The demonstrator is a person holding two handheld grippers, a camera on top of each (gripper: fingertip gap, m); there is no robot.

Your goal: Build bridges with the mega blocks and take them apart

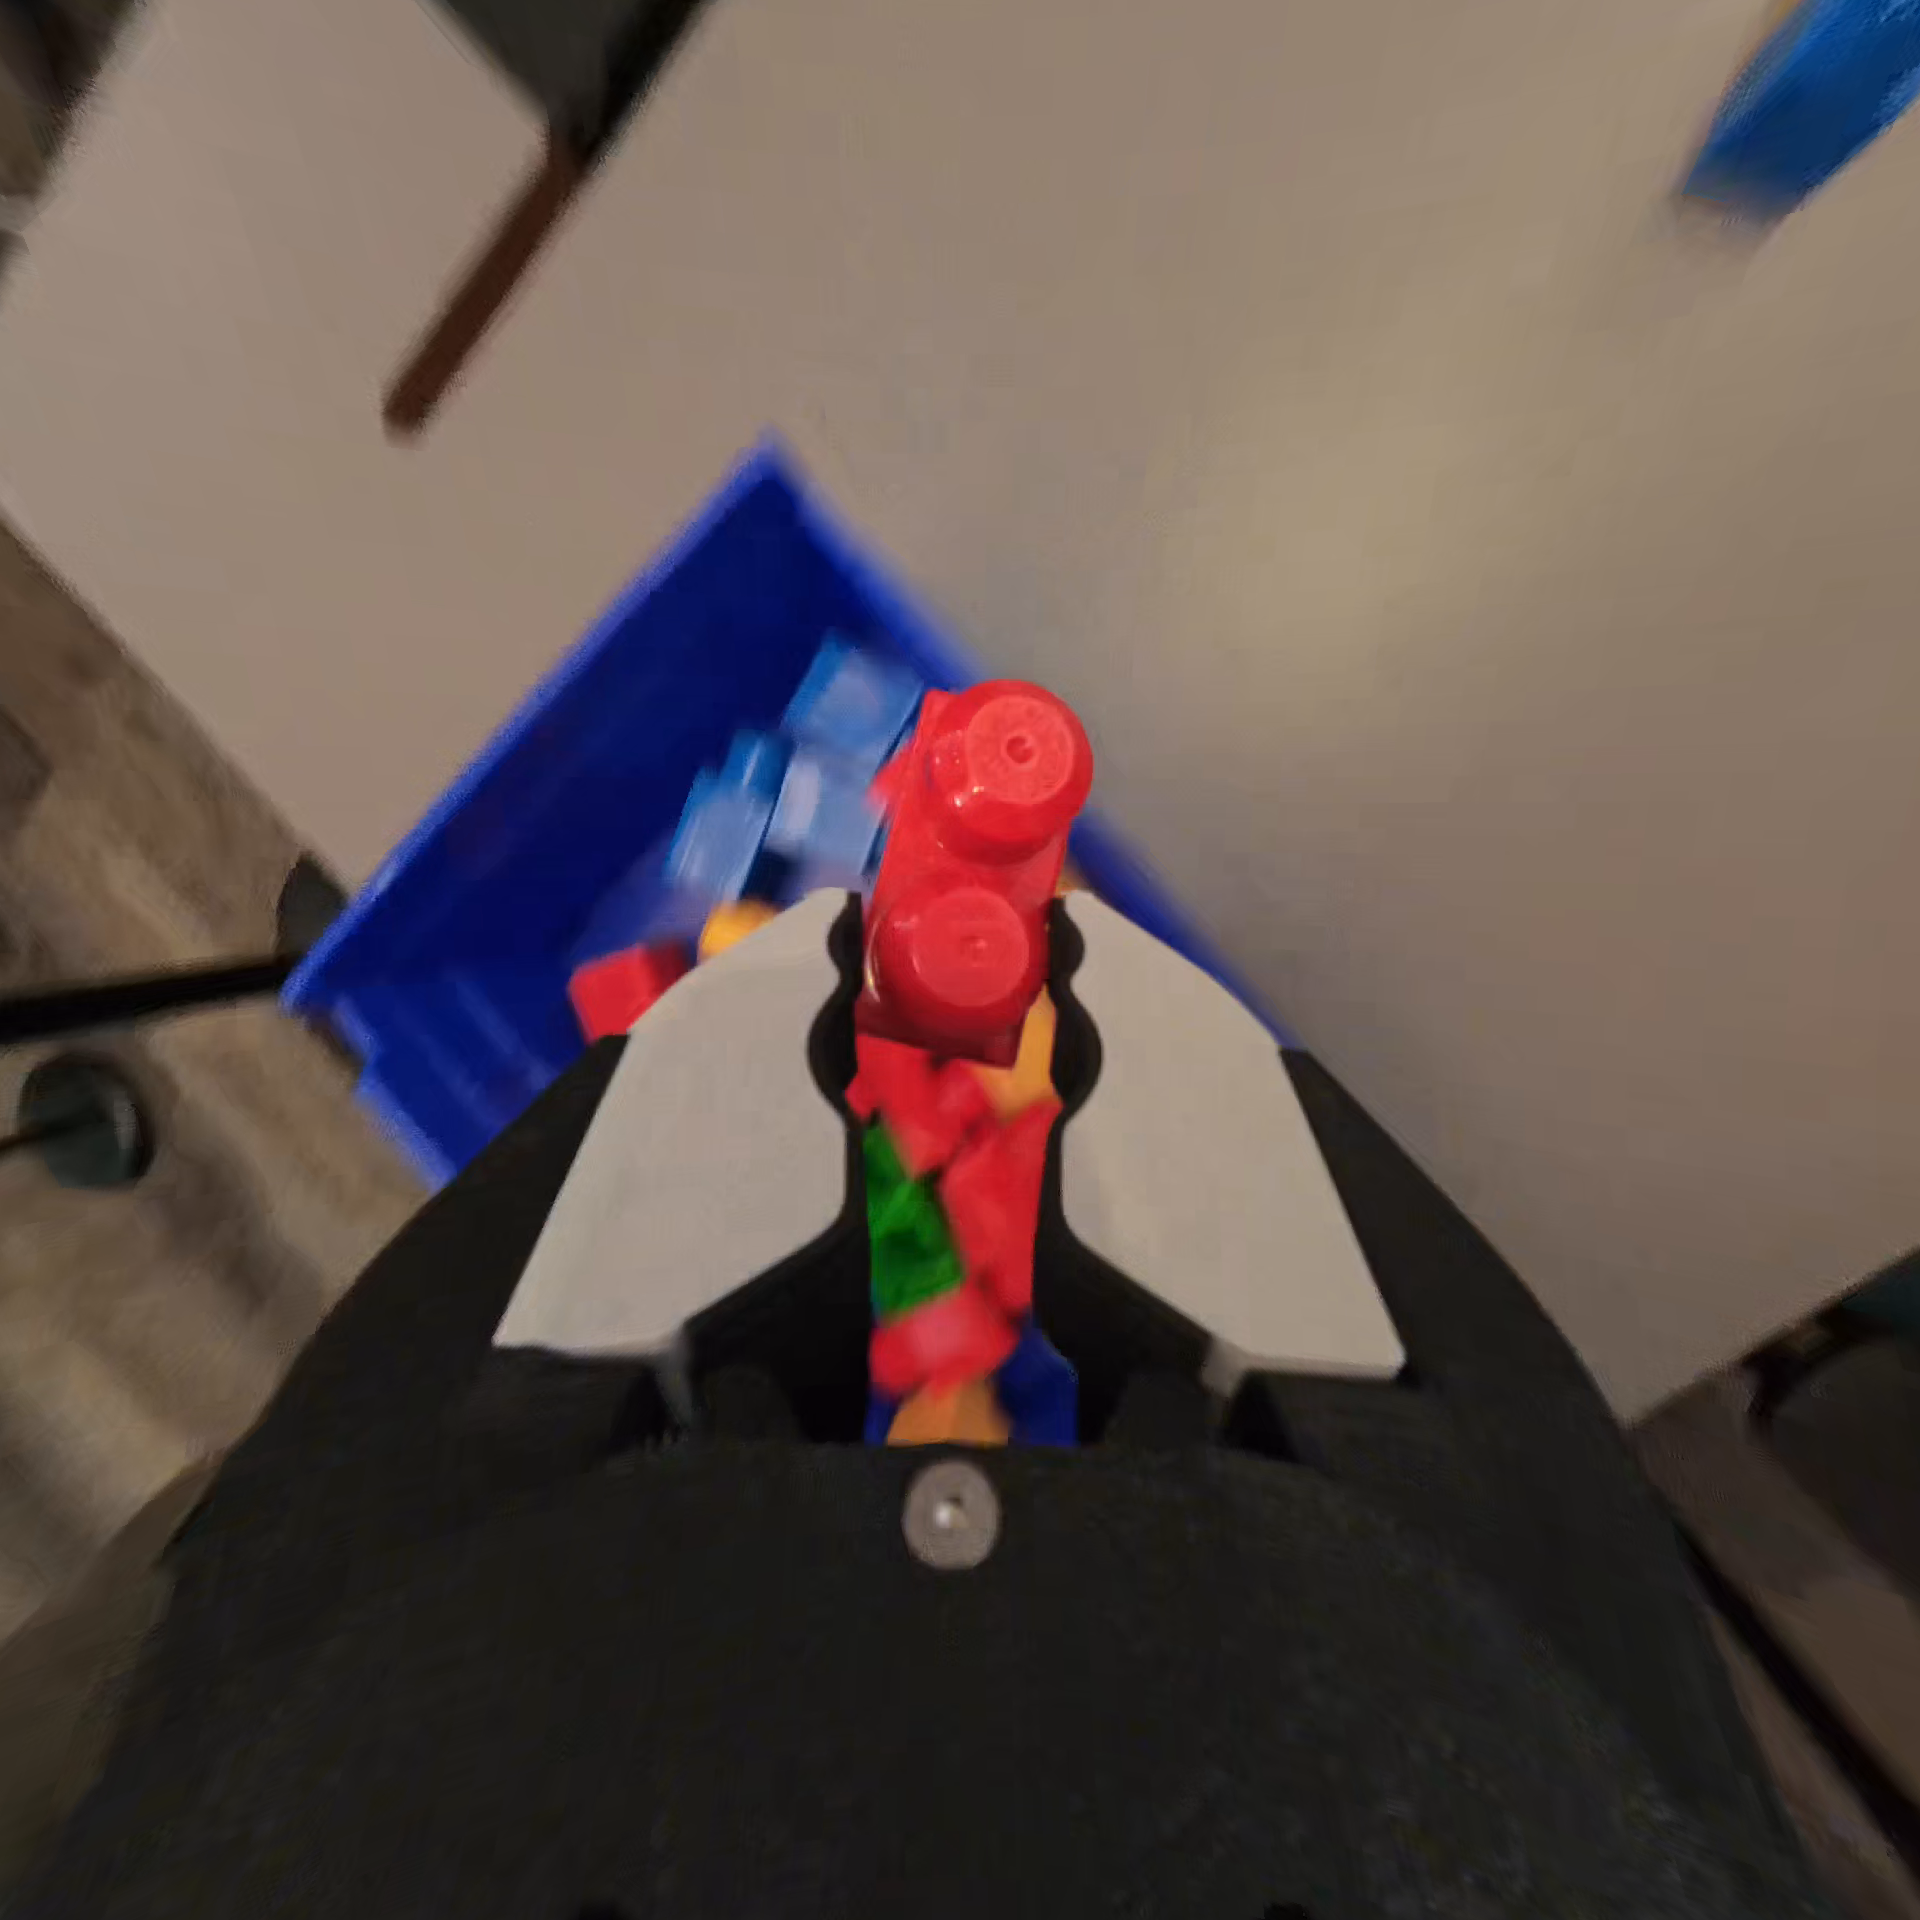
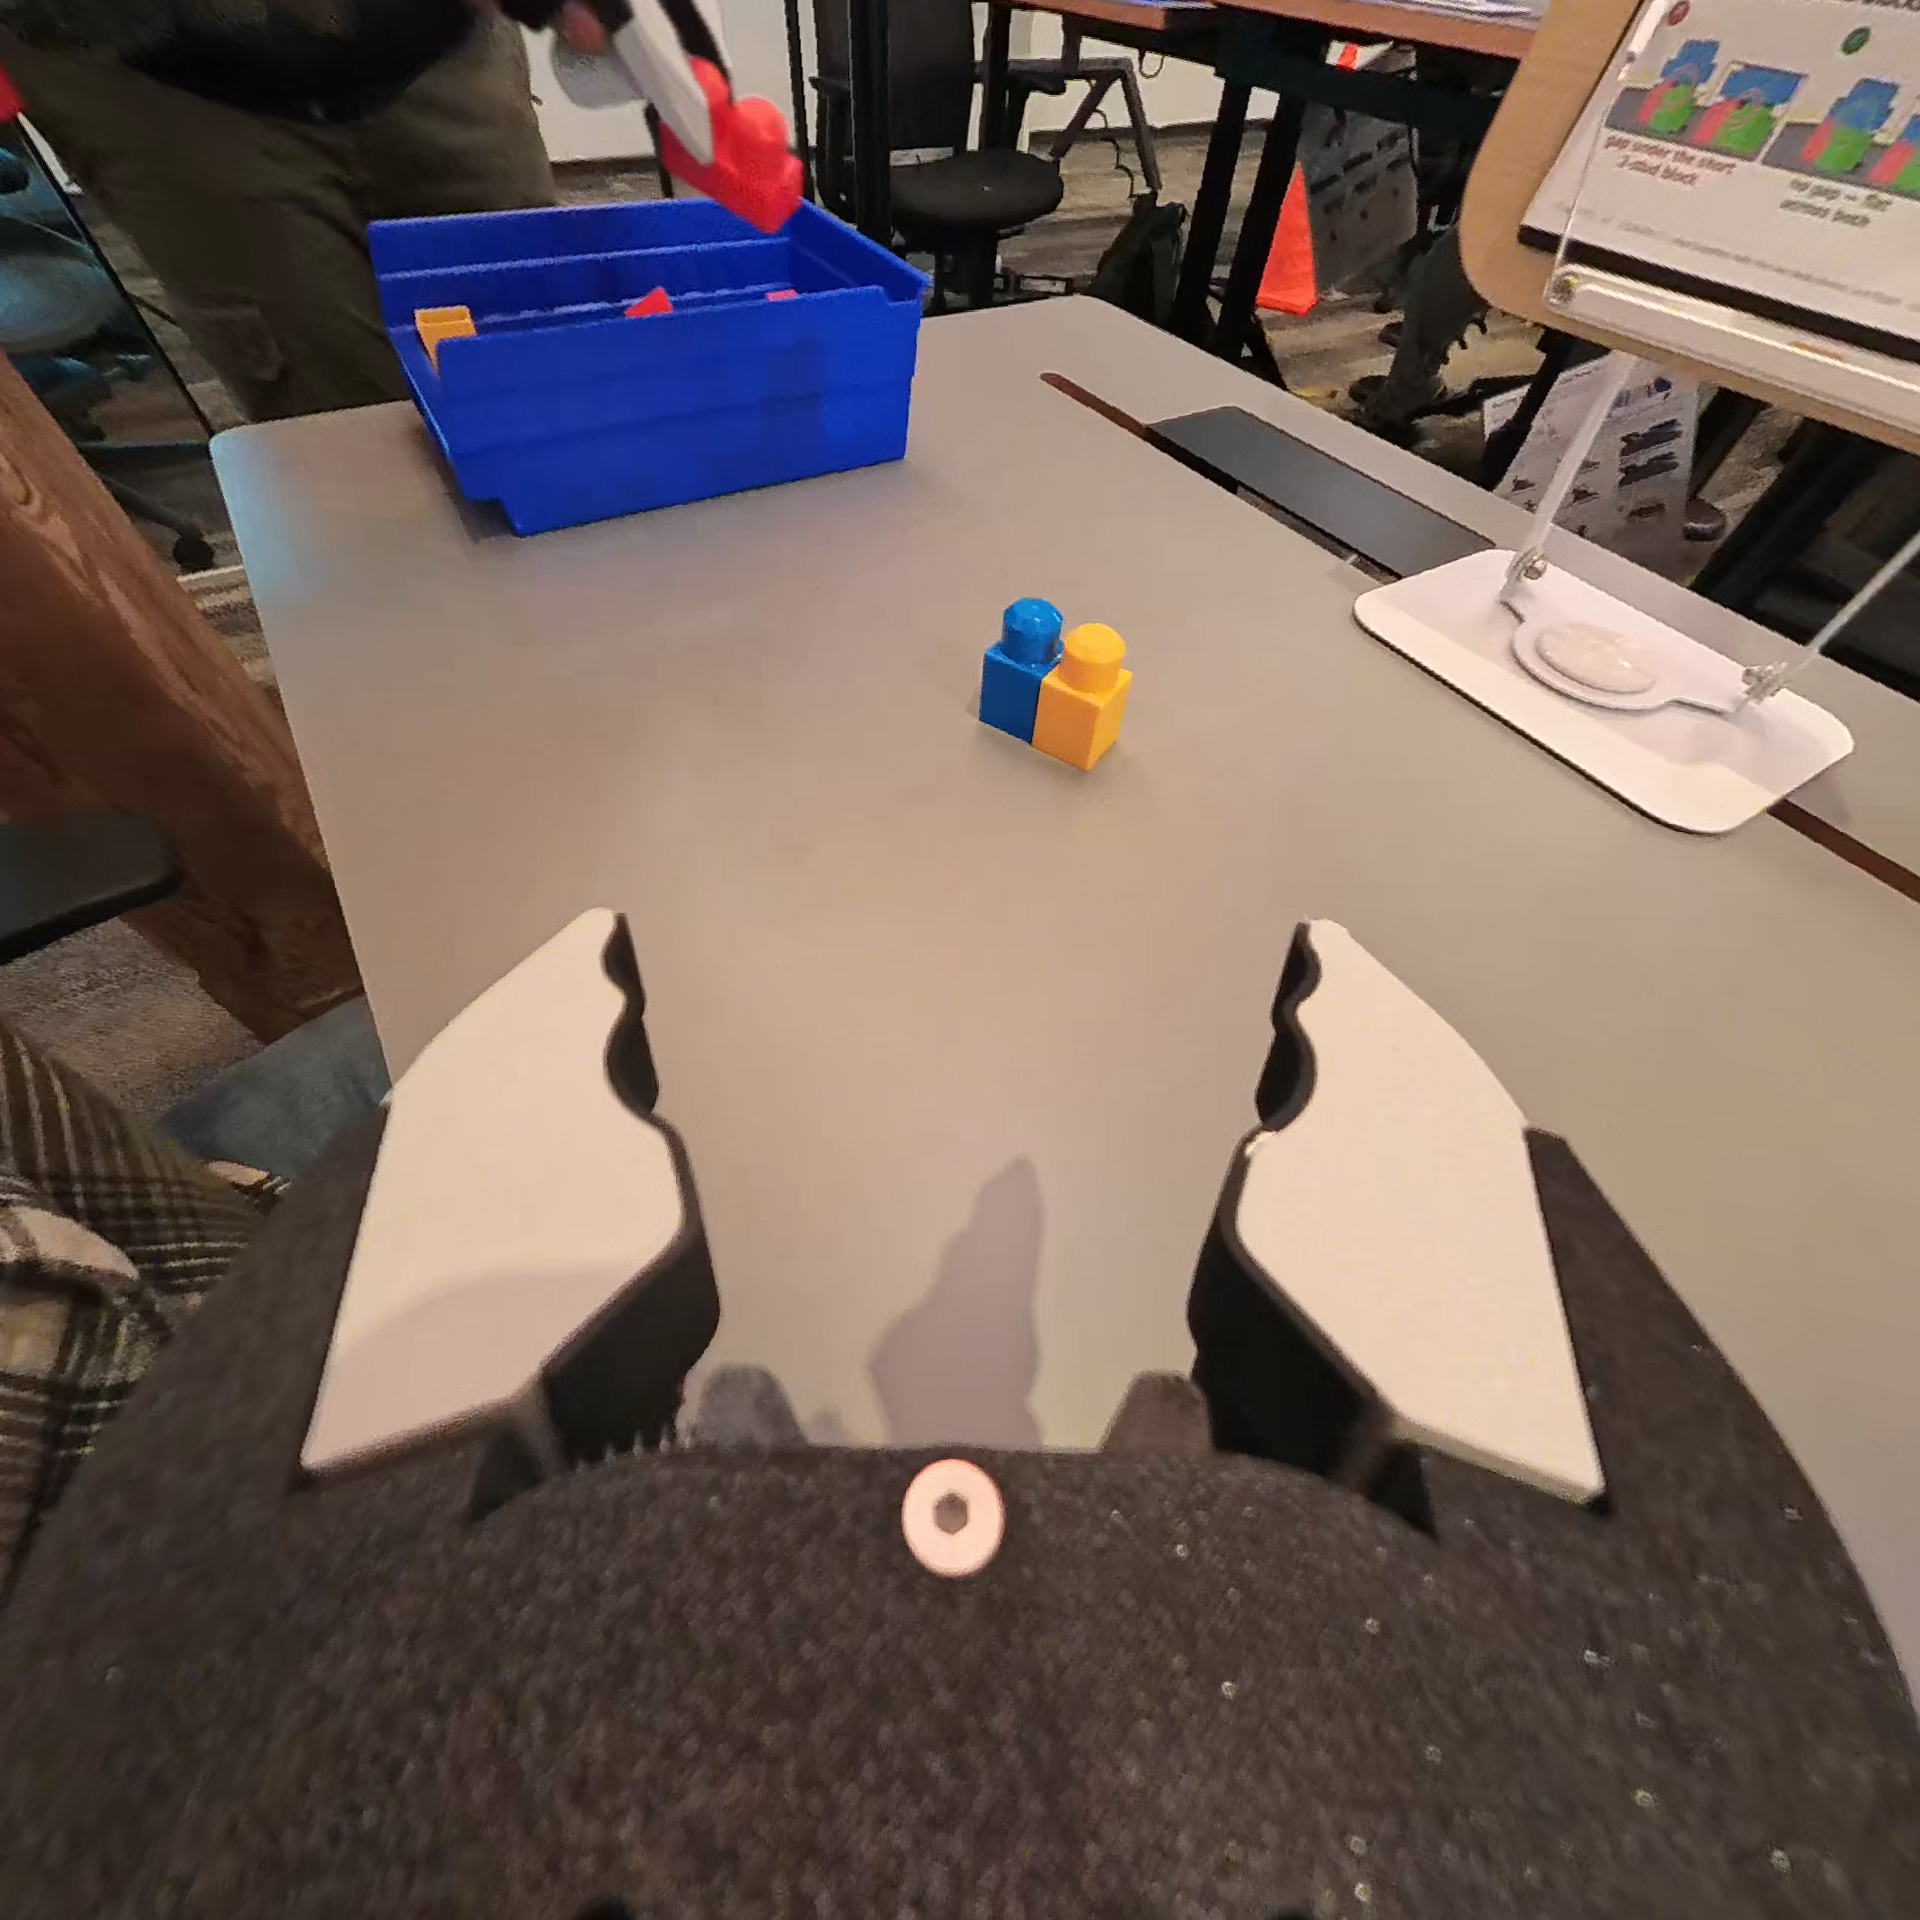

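Observation:
My left gripper (image 1: 951,925) is shut on a red two-stud block (image 1: 966,862) and holds it in the air above the blue bin (image 1: 520,810), which holds several loose blocks. The same gripper and red block (image 2: 743,156) show far off in the right wrist view, above the bin's (image 2: 665,416) far right corner. A blue one-stud block (image 2: 1018,665) and a yellow one-stud block (image 2: 1086,696) stand side by side, touching, on the grey table (image 2: 831,831). My right gripper (image 2: 961,935) is open and empty, low over the table, short of the two blocks.
A white stand base (image 2: 1621,686) with an instruction sheet holder (image 2: 1756,177) stands at the right. A black slot cover (image 2: 1309,488) lies behind it. A person (image 2: 270,156) stands behind the bin. Chairs and an orange cone (image 2: 1288,249) are on the floor beyond.

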